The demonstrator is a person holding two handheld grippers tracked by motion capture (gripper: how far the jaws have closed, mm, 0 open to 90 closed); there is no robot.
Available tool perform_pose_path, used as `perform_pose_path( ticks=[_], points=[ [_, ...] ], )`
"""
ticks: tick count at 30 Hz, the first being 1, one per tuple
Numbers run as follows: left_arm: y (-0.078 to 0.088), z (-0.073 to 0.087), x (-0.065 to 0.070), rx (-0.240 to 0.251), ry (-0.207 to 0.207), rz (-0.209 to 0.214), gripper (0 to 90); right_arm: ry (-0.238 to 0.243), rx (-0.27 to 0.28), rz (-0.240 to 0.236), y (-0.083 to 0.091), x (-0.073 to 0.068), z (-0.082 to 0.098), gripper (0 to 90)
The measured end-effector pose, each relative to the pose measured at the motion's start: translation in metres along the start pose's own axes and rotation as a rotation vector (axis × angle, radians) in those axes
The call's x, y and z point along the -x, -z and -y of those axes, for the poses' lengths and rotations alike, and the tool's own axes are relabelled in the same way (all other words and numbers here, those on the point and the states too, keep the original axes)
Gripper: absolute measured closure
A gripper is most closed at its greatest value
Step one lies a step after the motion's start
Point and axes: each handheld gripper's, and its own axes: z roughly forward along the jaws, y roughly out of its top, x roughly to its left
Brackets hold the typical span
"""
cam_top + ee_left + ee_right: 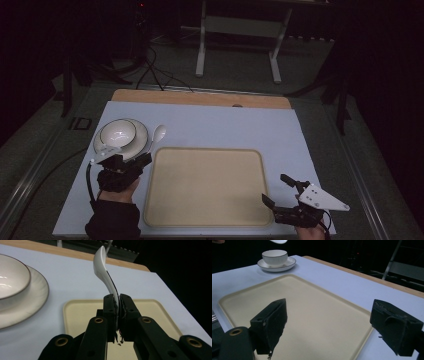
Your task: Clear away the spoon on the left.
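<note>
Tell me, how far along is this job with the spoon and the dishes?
Early, by the look of it. Done: the left gripper has clamped the white spoon by its handle and holds it off the table. In hand: the spoon hangs between the bowl on its saucer and the beige tray. Left: probably setting it down. The right gripper waits open beside the tray.

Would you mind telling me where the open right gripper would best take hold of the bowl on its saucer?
Grip the bowl by its rim, coming from above, one jaw inside and one outside. It stands upright and open-topped on the saucer, and its thin wall fits the right gripper better than its wide rounded body.
</note>
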Motion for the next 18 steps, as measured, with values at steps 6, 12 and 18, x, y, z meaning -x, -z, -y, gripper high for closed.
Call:
perform_pose_path(
  ticks=[6, 12, 18],
  points=[
    [-0.008, 0.016, 0.011, -0.002, 0.006, -0.019, 85.0, 0.003, 0.004, 0.007, 0.000, -0.001, 0.000, 14.2],
    [-0.009, 0.026, 0.013, 0.022, 0.037, -0.035, 85.0, 0.009, 0.003, 0.005, 0.000, -0.002, 0.000, 14.1],
    [-0.012, 0.040, 0.022, 0.009, 0.048, -0.026, 85.0, 0.007, 0.000, 0.001, -0.001, -0.002, 0.000, 14.1]
  ],
)
